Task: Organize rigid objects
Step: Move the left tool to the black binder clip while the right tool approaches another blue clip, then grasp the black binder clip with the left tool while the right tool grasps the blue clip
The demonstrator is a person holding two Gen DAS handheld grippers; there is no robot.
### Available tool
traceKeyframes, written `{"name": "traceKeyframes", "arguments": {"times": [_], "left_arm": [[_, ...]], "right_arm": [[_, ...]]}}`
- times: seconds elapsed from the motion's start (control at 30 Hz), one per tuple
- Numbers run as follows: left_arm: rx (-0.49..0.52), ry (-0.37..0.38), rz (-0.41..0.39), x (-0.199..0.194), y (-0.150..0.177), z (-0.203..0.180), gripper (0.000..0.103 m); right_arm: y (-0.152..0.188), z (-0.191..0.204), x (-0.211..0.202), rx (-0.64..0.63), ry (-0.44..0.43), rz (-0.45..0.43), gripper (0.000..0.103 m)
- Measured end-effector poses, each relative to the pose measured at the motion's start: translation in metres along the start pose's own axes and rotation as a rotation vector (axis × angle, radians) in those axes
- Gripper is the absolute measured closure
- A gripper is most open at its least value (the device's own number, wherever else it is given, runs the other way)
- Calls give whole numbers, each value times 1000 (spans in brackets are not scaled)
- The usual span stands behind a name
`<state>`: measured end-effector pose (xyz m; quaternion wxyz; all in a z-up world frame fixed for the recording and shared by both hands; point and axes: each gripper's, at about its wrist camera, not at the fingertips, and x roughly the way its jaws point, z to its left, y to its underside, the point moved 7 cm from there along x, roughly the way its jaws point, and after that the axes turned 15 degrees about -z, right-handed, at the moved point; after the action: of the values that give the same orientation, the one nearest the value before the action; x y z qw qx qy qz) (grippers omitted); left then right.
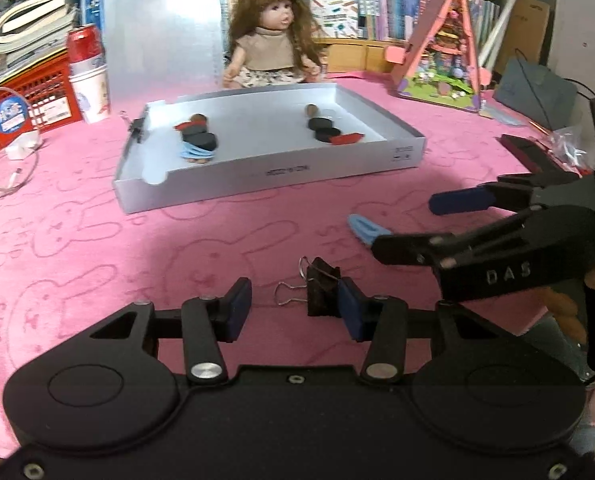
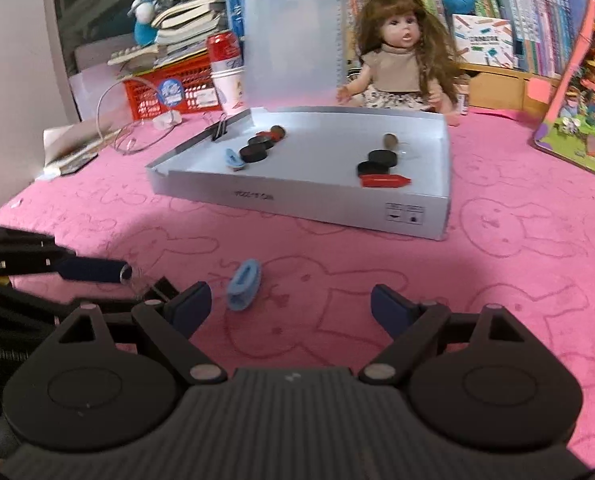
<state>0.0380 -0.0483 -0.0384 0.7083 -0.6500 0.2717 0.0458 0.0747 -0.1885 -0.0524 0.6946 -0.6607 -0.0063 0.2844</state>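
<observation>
On a pink bunny-print cloth (image 1: 97,240), the left gripper (image 1: 293,312) hangs low over a black binder clip (image 1: 323,292), its jaws part-open around it: the right pad (image 1: 351,312) looks to touch the clip's side while the left pad stands clear, so nothing is gripped. The clip stands on end, its wire handles (image 1: 287,294) splayed toward the left pad. Just beyond, the right gripper (image 2: 291,306) has its jaws spread wide and empty; a light-blue clip (image 2: 244,284) lies on the cloth between and slightly ahead of them, nearer the left pad, its long axis running away from the camera and tilted slightly right. Farther back sits an open white tray (image 1: 265,174) holding two rows: on the left a blue piece, black discs and a red-and-brown piece; on the right a red piece, two black discs and a brown piece. A black clip (image 1: 138,128) grips the tray's left wall. Behind it sits a doll (image 1: 271,40).
</observation>
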Motion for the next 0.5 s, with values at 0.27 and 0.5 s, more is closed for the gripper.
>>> {"name": "traceKeyframes", "arguments": {"times": [0.27, 0.5], "left_arm": [[27, -62, -9, 1, -2, 21, 54], [-28, -73, 1, 9, -6, 37, 53]], "right_arm": [[2, -1, 2, -128, 79, 0, 11], [-1, -20, -1, -143, 168, 2, 11]]}}
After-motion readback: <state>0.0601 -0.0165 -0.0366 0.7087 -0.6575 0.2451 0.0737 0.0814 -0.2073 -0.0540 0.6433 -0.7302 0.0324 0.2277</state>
